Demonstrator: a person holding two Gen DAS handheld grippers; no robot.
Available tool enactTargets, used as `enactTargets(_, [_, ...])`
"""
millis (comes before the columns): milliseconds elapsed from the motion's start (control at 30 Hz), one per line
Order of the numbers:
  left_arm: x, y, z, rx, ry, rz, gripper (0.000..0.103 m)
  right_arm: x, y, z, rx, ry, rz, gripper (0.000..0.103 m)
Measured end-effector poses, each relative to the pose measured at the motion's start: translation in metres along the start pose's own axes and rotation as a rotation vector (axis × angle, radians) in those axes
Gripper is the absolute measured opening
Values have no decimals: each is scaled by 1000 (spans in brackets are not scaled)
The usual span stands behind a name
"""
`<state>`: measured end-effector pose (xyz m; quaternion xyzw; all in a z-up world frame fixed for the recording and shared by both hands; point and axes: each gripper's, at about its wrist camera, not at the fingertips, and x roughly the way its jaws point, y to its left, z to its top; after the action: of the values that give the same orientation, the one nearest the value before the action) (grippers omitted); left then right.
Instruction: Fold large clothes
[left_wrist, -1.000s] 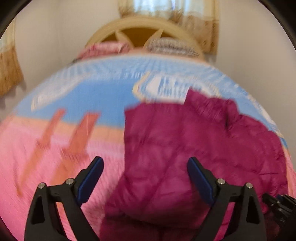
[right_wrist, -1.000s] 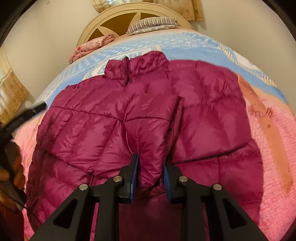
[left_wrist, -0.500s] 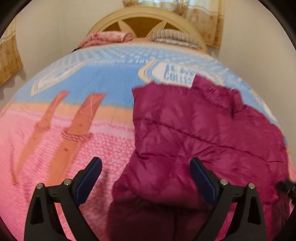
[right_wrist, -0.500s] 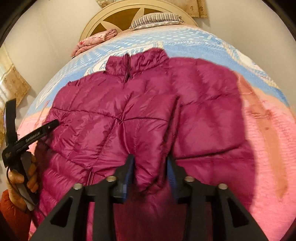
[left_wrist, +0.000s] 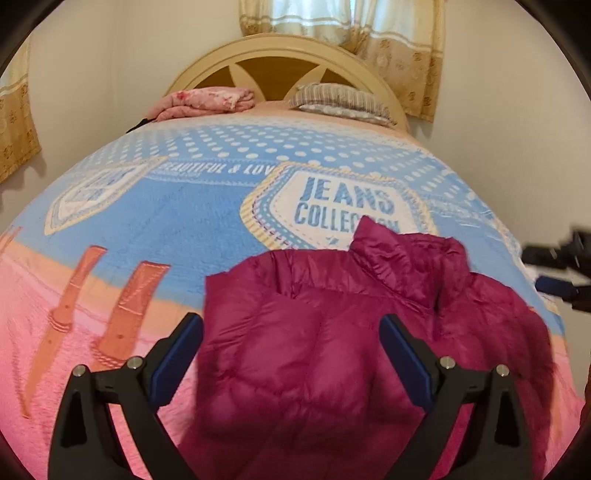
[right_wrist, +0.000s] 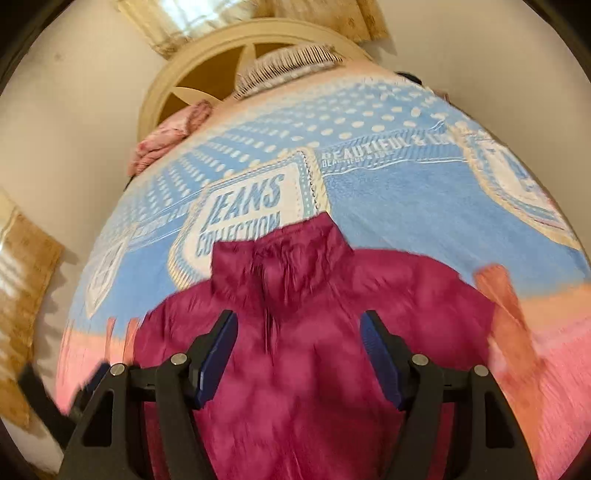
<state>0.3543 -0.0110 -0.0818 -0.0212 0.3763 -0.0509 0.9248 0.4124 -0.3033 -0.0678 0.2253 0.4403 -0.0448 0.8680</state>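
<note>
Both grippers free above the jacket, between folds.

Right gripper (right_wrist: 297, 354): jaws opening, nothing pinched between them, the jacket (right_wrist: 314, 350) lying below. Left gripper (left_wrist: 291, 362): jaws wide apart, empty, above the jacket's left side. The jacket lies collar (left_wrist: 402, 258) toward the headboard (left_wrist: 280, 55), on the bedspread (left_wrist: 166, 206) where blue meets pink; its sleeves appear already laid inward. The next fold probably runs hem to collar: each gripper should pinch every layer at a hem corner, lift evenly, and lay the hem square to the shoulders, since puffy fabric springs back.
</note>
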Motion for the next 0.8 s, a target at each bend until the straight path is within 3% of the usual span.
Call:
enactTargets(167, [35,2,-20,-44,6,73,98,69,0,29,90,68,-54,69])
enactTargets(333, [32,3,-28,-42,-32,80,98,105,7,44,100,87,-86,69])
enactTargets(467, [36,5,-29,-52,-18,68,98,133,6,47,127,132,-152,69])
enactTargets(800, [42,0,-30,-31,3,86,99,139,10,40,48,147,-202,66])
